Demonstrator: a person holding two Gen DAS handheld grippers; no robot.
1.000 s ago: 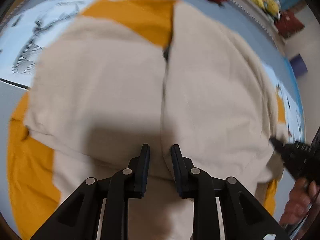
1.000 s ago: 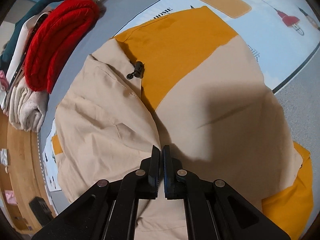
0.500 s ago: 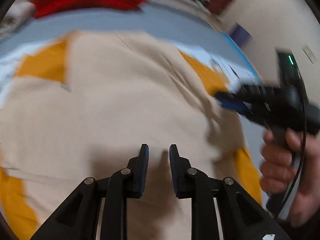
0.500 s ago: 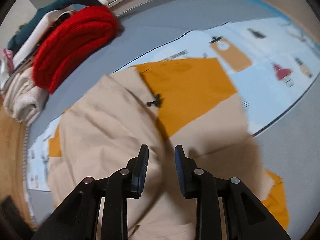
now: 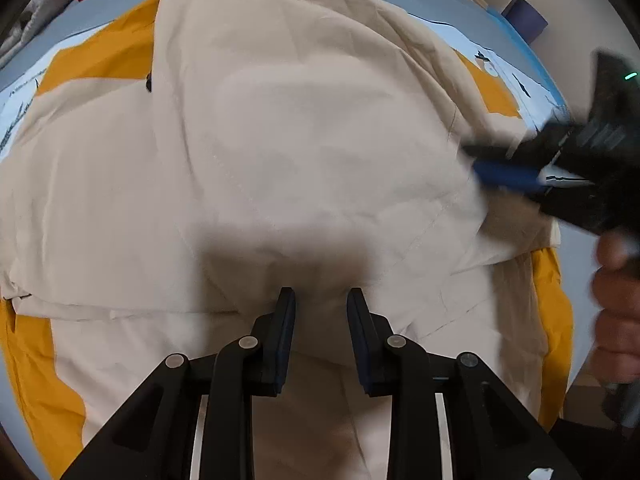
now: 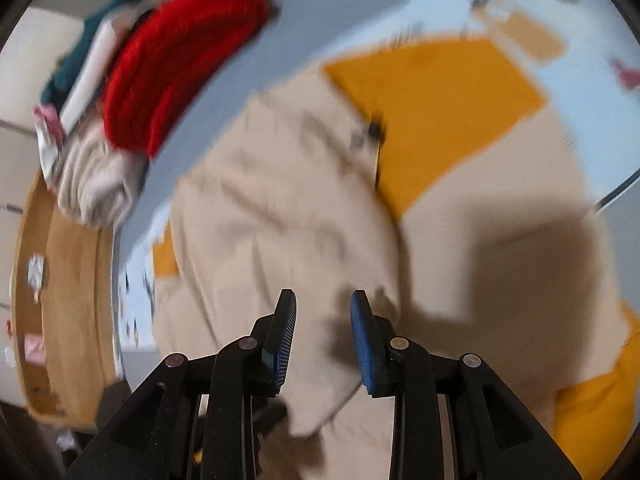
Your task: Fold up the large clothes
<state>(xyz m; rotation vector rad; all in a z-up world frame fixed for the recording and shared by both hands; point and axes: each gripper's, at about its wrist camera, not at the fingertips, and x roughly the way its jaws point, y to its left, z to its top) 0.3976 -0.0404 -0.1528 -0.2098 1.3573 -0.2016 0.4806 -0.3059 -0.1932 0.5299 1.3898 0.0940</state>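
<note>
A large beige jacket (image 5: 300, 120) with orange panels (image 6: 432, 100) lies spread on a printed light-blue sheet and fills both views. A black zip pull (image 6: 374, 128) sits at its front seam. My left gripper (image 5: 320, 296) hangs just above the beige cloth near its lower middle. Its jaws are opening, and only the cloth below shows in the gap. My right gripper (image 6: 323, 298) is open over the jacket's right part with nothing between its pads. The left wrist view also shows the right gripper (image 5: 474, 159), blurred, above the jacket's right edge in a person's hand (image 5: 616, 312).
A pile of folded clothes lies past the jacket, with a red knit (image 6: 180, 68) on top and pale and teal pieces beside it. A grey cover (image 6: 304, 12) runs between pile and jacket. A wooden rim (image 6: 60, 280) borders the left side.
The right jaws went from shut to open and let go of the beige cloth. The left gripper slid across the jacket and rolled, its jaws a little wider. The right gripper came into the left view.
</note>
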